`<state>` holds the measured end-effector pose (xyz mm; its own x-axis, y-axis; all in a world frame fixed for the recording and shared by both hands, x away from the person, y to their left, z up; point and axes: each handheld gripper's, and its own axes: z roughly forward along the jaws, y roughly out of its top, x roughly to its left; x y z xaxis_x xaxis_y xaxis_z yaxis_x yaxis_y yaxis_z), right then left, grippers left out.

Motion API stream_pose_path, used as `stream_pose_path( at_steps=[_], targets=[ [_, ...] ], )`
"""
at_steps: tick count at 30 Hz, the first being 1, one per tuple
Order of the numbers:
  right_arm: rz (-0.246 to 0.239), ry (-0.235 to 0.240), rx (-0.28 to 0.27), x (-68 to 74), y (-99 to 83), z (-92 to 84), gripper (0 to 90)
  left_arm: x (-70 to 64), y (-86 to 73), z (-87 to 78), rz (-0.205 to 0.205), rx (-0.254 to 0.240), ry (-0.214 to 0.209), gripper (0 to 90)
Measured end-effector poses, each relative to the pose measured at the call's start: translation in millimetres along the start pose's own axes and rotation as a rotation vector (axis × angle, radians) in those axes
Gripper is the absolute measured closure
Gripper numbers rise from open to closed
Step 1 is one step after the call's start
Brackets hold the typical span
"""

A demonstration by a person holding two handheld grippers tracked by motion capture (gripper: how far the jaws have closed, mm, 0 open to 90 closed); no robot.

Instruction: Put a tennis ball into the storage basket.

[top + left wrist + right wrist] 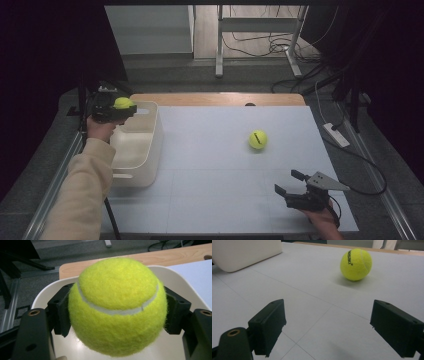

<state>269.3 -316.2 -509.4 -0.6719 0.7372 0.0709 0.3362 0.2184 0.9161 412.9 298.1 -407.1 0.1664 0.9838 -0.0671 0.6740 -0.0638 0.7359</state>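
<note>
Your left gripper [121,108] is clenched on a tennis ball [117,306] directly above the white bin [150,150], so lower it before releasing, while your right gripper [329,327], released, faces the second ball [356,264] ahead on the counter [215,190].

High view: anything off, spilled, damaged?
Nothing stands out. The left gripper holds one ball squarely over the white bin, which sits upright at the table's left. The second ball rests alone on the mat; the right gripper is open, short of it.
</note>
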Motion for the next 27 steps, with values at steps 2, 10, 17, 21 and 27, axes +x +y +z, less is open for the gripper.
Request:
stream_pose_path(
  at_steps=[2,10,17,21,27],
  targets=[
    [0.001,-0.001,-0.001,0.1,-0.1,0.2,12.9,0.0,-0.3,1.0,0.002,0.012,-0.003,26.1],
    [0.001,-0.002,0.001,-0.4,-0.4,0.0,12.9,-1.3,-1.6,4.1,0.017,0.033,-0.001,26.0],
    [0.002,-0.003,0.001,-0.6,-0.4,-0.1,12.9,-1.3,-1.9,3.8,0.023,0.035,0.002,25.5],
    [-0.001,-0.004,0.000,-0.6,-0.4,-0.1,12.9,-1.1,-1.7,2.9,0.016,0.024,0.007,19.1],
    [-0.002,-0.007,-0.001,-0.5,-0.5,0.1,12.9,-1.1,-1.6,-0.8,0.013,0.007,-0.013,14.7]
  ],
)
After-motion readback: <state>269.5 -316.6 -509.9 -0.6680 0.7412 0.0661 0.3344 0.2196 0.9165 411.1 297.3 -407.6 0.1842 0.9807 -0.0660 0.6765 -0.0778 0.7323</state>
